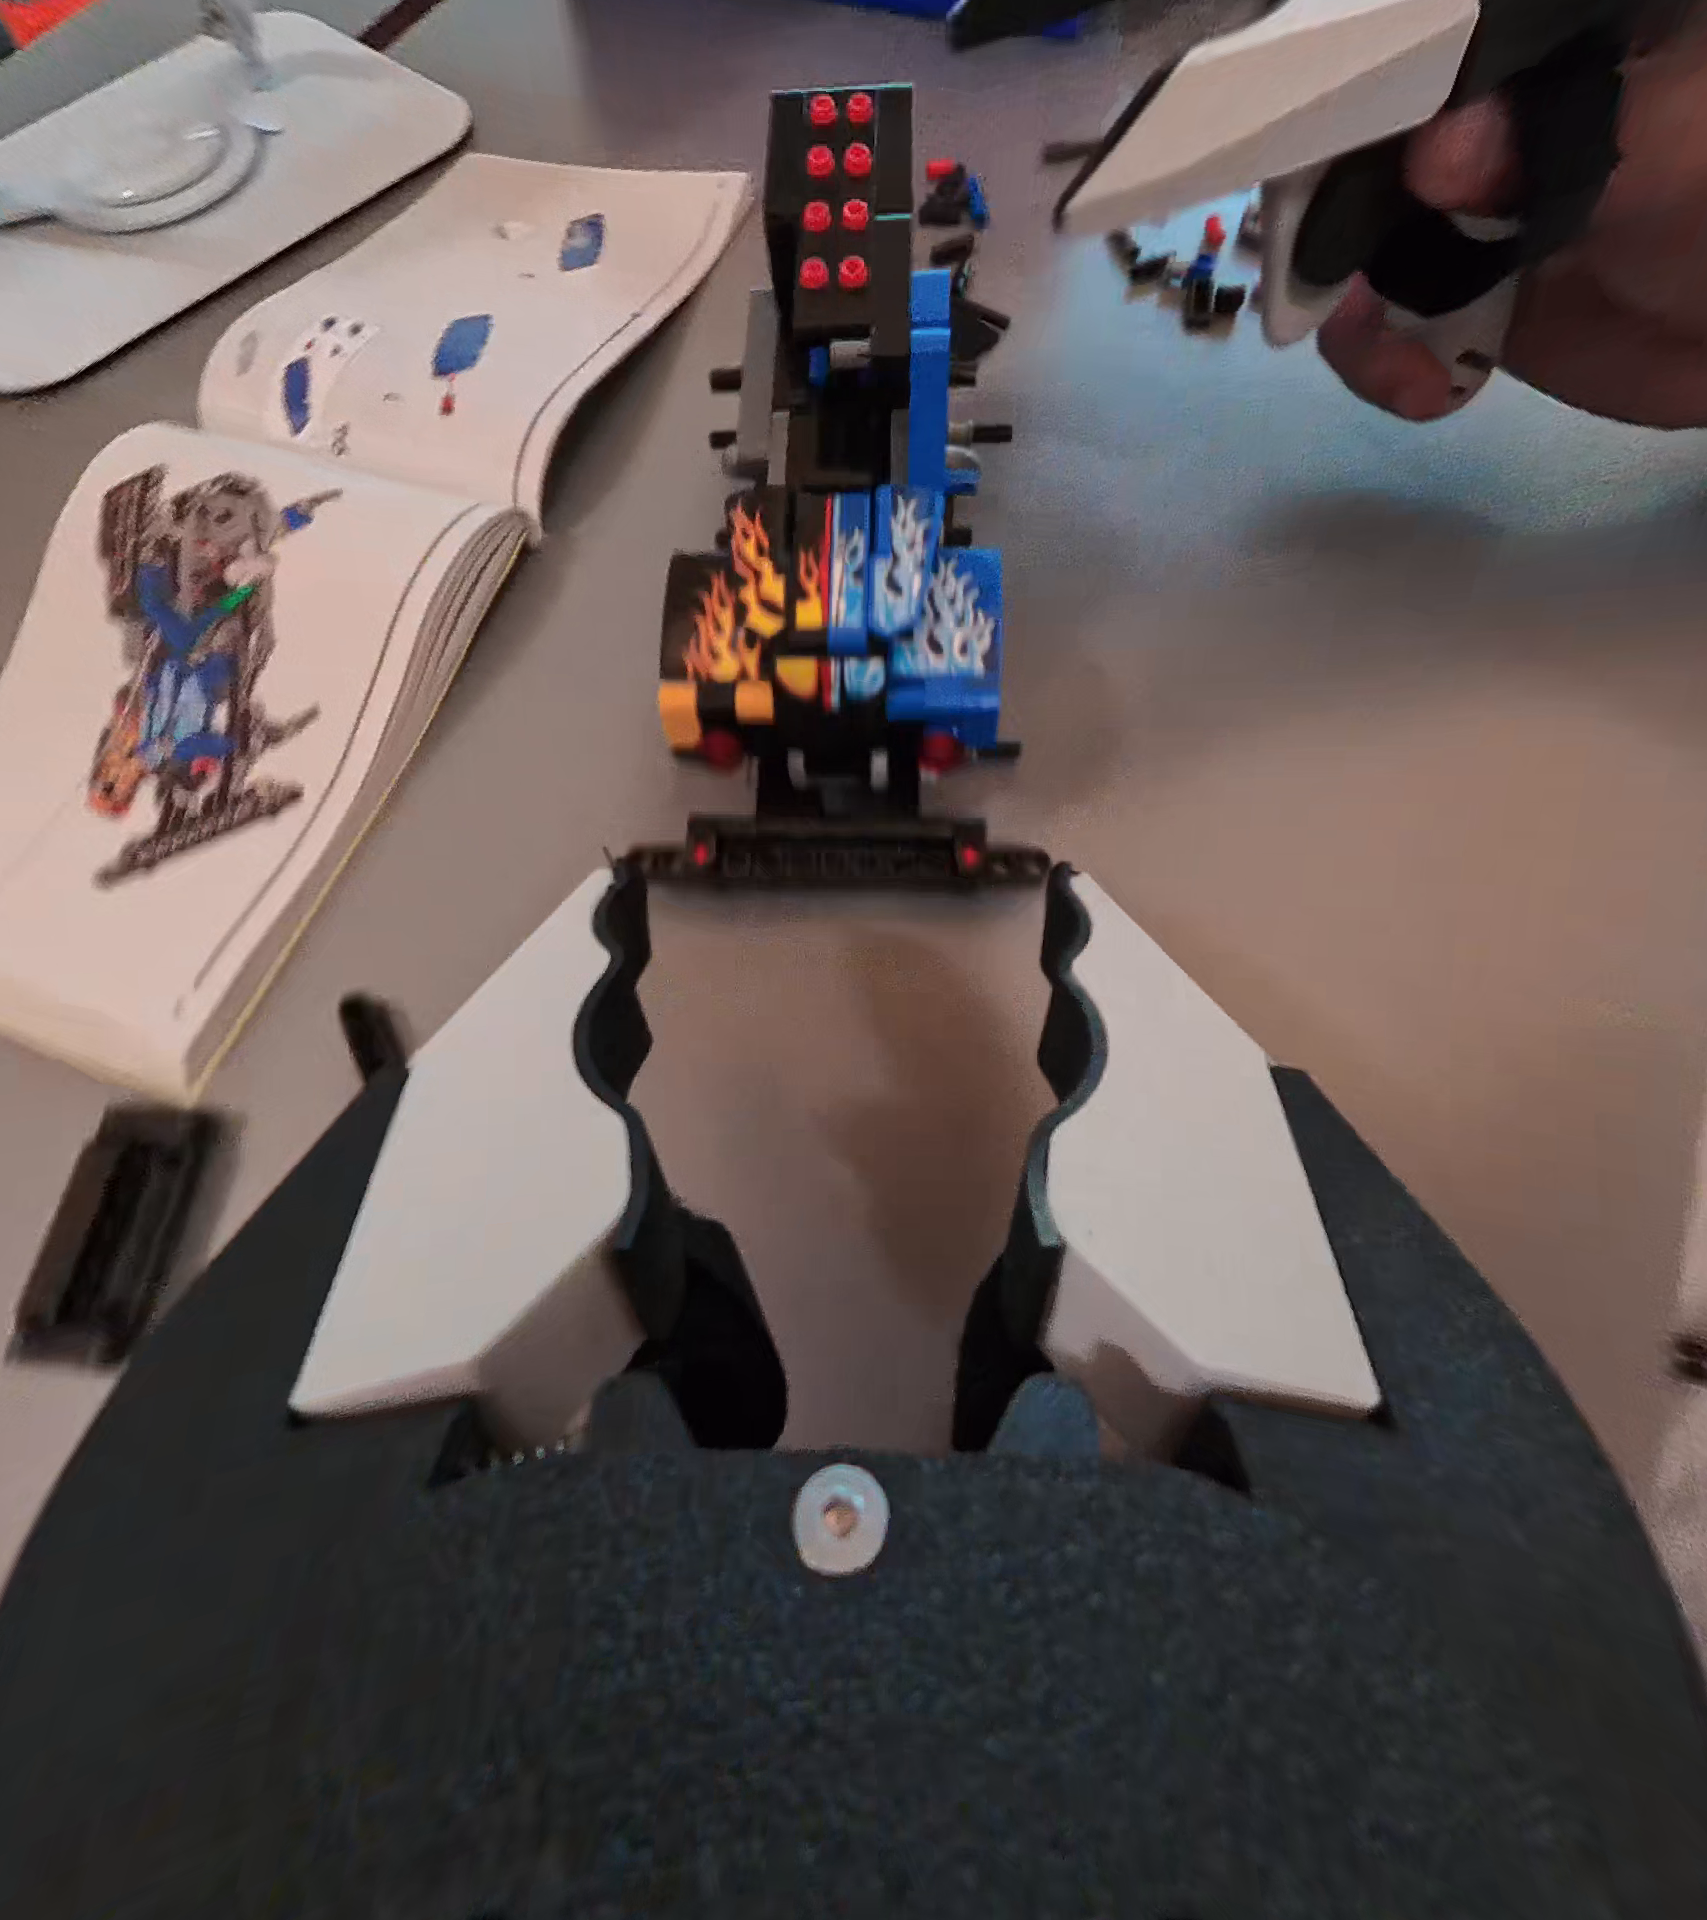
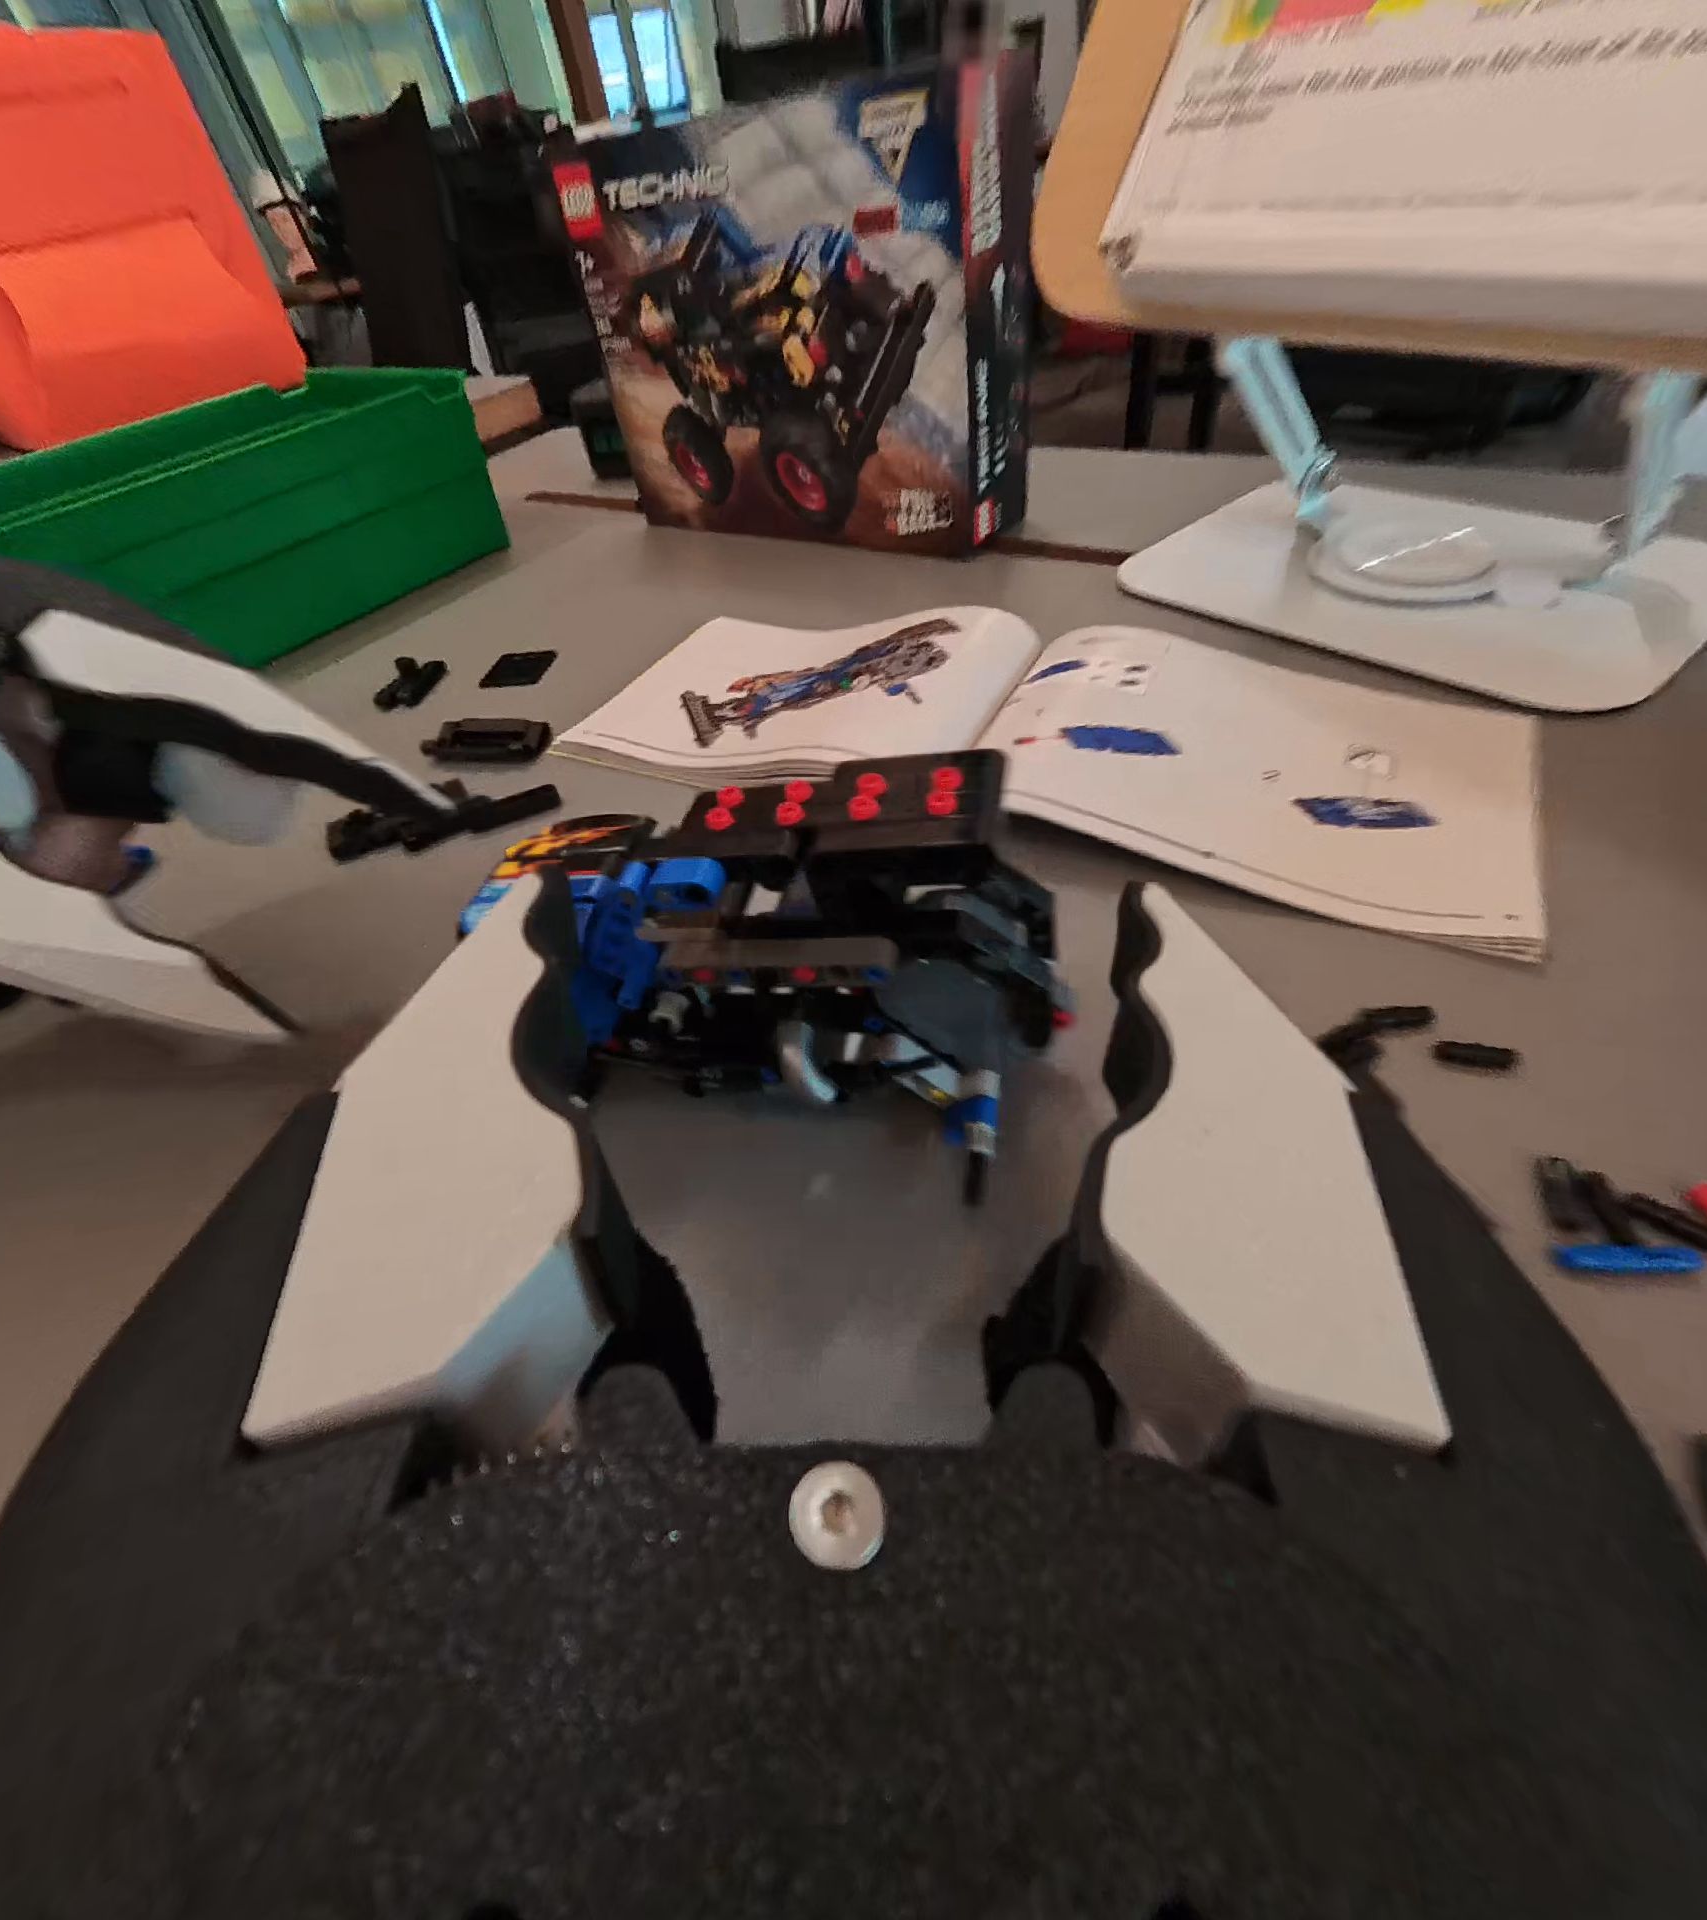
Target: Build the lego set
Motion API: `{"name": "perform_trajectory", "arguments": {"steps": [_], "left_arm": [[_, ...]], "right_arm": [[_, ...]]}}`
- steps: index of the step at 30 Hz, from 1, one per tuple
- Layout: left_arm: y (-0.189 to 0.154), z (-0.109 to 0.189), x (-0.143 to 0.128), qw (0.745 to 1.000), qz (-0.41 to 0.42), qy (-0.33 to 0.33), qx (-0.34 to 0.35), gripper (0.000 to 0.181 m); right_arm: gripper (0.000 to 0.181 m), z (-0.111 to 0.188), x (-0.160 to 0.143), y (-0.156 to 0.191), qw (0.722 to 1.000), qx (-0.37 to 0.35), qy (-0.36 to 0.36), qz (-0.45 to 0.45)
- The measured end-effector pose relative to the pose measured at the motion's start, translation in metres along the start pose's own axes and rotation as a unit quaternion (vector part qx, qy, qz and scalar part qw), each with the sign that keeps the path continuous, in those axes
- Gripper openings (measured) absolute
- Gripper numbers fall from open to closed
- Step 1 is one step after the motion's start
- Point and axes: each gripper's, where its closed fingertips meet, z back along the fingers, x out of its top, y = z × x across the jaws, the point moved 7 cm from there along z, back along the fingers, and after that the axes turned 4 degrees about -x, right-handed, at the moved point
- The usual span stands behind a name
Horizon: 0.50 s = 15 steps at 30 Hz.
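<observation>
A half-built lego truck (image 1: 833,582), black and blue with flame stickers and red studs, stands on the grey table. My left gripper (image 1: 838,883) is open and empty, its fingertips just short of the truck's black front bumper. In the right wrist view the truck (image 2: 797,935) lies side-on just beyond my right gripper (image 2: 833,904), which is open and empty with its left finger beside the blue end. The left gripper (image 2: 205,779) shows at the left there, and the right gripper (image 1: 1275,114), held by a gloved hand, shows at the top right of the left wrist view.
An open instruction booklet (image 1: 309,540) (image 2: 1140,748) lies beside the truck. Loose black, blue and red pieces (image 2: 1638,1226) (image 1: 1192,260) are scattered on the table. A black part (image 1: 106,1236) lies near left. A green bin (image 2: 236,509), the set's box (image 2: 807,322) and a white stand (image 2: 1451,603) sit behind.
</observation>
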Motion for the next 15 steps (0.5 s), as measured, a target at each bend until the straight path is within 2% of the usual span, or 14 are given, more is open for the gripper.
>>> {"name": "perform_trajectory", "arguments": {"steps": [3,5,7,10,15], "left_arm": [[-0.005,0.059,-0.040,0.998,0.045,-0.005,0.041,0.069],[0.004,0.102,-0.075,0.994,0.055,0.045,0.087,0.062],[0.012,0.134,-0.103,0.986,0.055,0.115,0.105,0.055],[0.031,0.155,-0.126,0.976,0.050,0.177,0.119,0.055],[0.049,0.165,-0.135,0.973,0.062,0.212,0.069,0.052]], "right_arm": [[0.094,0.033,0.005,-0.025,0.998,-0.022,-0.050,0.036],[0.090,0.050,0.009,-0.040,0.995,-0.043,-0.076,0.041],[0.087,0.060,0.012,-0.047,0.993,-0.050,-0.099,0.036],[0.081,0.061,0.009,-0.046,0.991,-0.047,-0.112,0.049],[0.081,0.055,0.001,-0.042,0.994,-0.034,-0.094,0.051]]}}
